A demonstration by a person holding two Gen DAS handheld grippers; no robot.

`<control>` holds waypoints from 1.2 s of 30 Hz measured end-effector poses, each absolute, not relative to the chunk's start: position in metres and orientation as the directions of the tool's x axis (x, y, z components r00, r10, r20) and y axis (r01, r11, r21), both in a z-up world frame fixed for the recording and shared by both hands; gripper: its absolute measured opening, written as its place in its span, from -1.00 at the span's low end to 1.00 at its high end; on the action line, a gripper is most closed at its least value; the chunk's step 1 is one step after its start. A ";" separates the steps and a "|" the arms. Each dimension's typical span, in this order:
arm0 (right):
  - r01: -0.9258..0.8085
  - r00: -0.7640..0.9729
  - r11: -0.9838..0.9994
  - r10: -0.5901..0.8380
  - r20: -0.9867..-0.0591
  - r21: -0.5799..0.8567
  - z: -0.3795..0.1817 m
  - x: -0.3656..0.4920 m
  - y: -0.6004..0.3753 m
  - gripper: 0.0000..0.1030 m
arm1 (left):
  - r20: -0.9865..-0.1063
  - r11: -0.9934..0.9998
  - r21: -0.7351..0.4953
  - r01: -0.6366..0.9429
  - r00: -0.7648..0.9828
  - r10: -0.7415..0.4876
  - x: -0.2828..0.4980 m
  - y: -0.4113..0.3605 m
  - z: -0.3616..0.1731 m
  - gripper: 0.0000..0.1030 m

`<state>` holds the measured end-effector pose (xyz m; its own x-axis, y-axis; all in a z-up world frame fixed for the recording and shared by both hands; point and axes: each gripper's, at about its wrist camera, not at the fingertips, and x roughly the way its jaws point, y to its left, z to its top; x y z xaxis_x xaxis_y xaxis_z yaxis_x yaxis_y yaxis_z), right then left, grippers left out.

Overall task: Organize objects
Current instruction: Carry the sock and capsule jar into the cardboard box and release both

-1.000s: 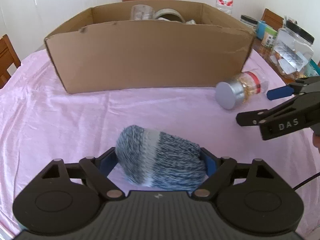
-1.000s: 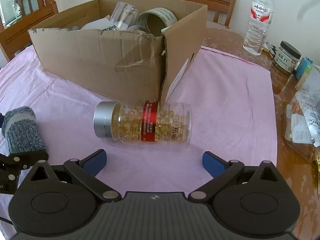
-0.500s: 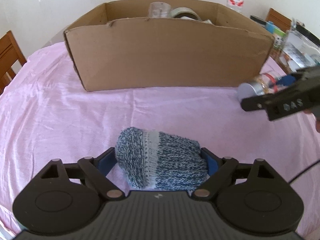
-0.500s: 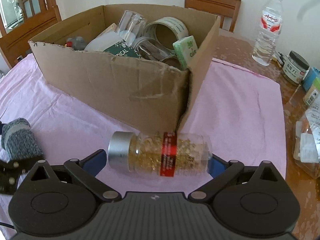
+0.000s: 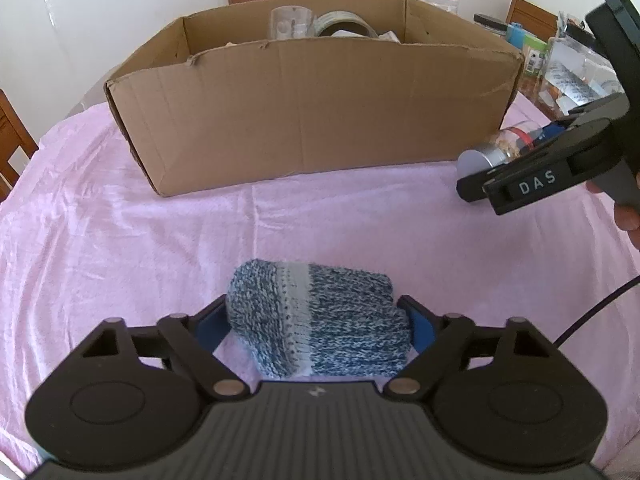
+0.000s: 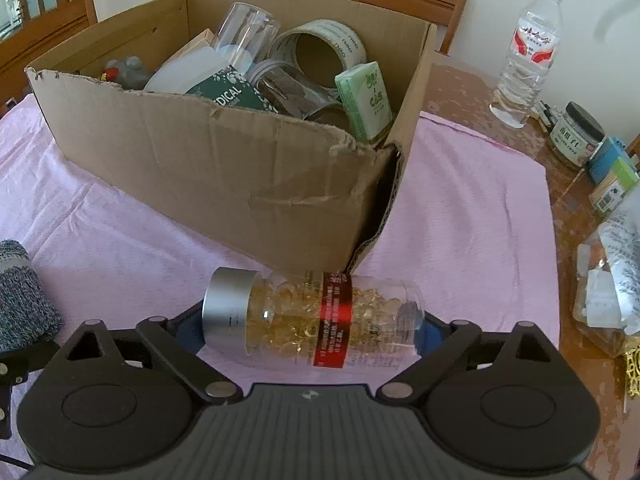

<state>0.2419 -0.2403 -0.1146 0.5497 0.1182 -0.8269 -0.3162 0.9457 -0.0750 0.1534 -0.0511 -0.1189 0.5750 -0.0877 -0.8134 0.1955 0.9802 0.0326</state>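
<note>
Bottle [image 6: 316,320] sat clamped in my right tool [image 6: 312,330], sock [image 5: 316,330] in my left tool [image 5: 316,332]; lifting both level over the box [image 6: 224,172] wall ahead seemed wise

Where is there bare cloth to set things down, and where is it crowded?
Free: pink cloth between cardboard box and knit sock, and right of the box toward the water bottle. Crowded: inside the box, and the table's right edge of jars.

a cardboard box [image 6: 224,168] sits on the tablecloth [image 6: 472,216], the capsule bottle [image 6: 316,320] before its corner, the knit roll [image 5: 316,332] further left.
</note>
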 end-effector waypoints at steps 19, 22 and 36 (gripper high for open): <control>-0.293 0.509 0.956 0.144 -0.849 -0.014 -0.081 0.228 -0.252 0.88 | -0.840 0.964 -0.033 0.263 0.516 -0.169 0.157 -0.033 -0.101 0.50; -0.301 0.501 0.954 0.150 -0.852 -0.009 -0.069 0.223 -0.254 0.88 | -0.840 0.955 -0.046 0.292 0.506 -0.195 0.160 -0.028 -0.090 0.50; -0.430 0.546 0.899 0.182 -0.818 -0.087 -0.001 0.211 -0.232 0.89 | -0.782 0.915 -0.049 0.400 0.555 -0.284 0.206 -0.009 0.001 0.50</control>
<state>0.2114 -0.2325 -0.0005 0.5459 0.1817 -0.8179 -0.4296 0.8988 -0.0870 0.2058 -0.0086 0.0009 0.5552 -0.2839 -0.7818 0.3996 0.9154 -0.0486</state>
